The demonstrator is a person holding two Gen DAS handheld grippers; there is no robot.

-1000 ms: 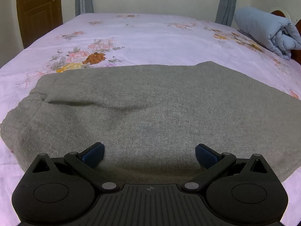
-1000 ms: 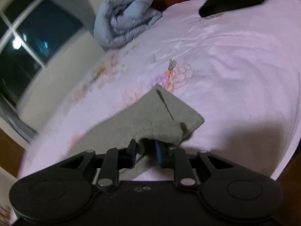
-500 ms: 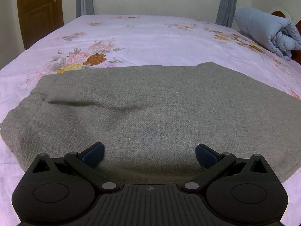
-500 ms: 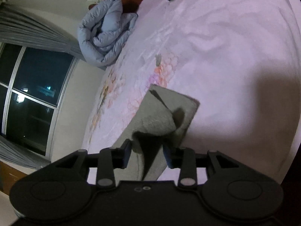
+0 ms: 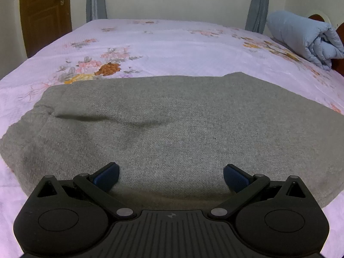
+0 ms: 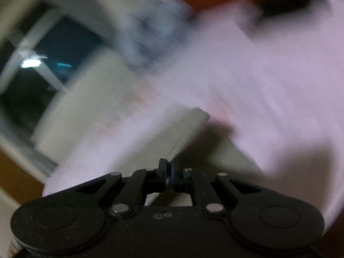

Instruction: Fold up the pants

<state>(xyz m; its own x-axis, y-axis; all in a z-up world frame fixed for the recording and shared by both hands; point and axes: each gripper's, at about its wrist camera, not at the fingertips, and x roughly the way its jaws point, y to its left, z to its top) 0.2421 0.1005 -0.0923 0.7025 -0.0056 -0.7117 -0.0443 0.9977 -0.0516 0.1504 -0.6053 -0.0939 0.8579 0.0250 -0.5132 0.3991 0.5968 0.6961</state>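
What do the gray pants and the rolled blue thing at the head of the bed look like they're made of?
Gray pants: a thick, matte knit or fleece, judging by the fuzzy, pebbled surface and soft creases. Blue roll: looks like a padded quilt, puffy and stitched, with a smooth, faintly shiny shell; the fiber can't be told.

Pants (image 5: 172,129) lie on bed (image 5: 172,49), centre frame; rolled quilt (image 5: 305,38) upper right; door (image 5: 45,15) upper left.
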